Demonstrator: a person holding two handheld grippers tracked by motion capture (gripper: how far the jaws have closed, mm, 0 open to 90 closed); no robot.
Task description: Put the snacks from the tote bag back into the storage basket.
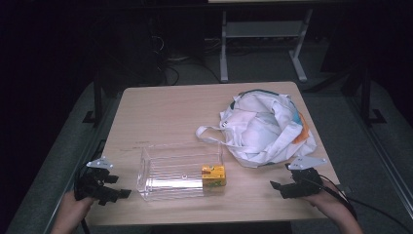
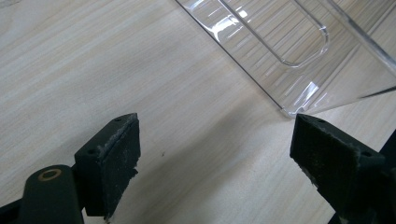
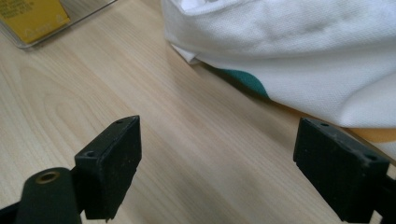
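Both grippers gape, holding nothing.

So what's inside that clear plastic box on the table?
The clear plastic box holds one small yellow carton at its right end; the rest looks empty. The carton's print is too small to read.

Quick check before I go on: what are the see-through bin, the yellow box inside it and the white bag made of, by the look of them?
Clear bin: seemingly rigid glossy plastic, transparent, with ribbed walls and bright edge glints. Yellow box: likely printed cardboard, given its sharp corners and matte faces, though too small to be sure. White bag: woven cloth, probably cotton or canvas; soft folds and a visible weave in the right gripper view, with green and orange patches.
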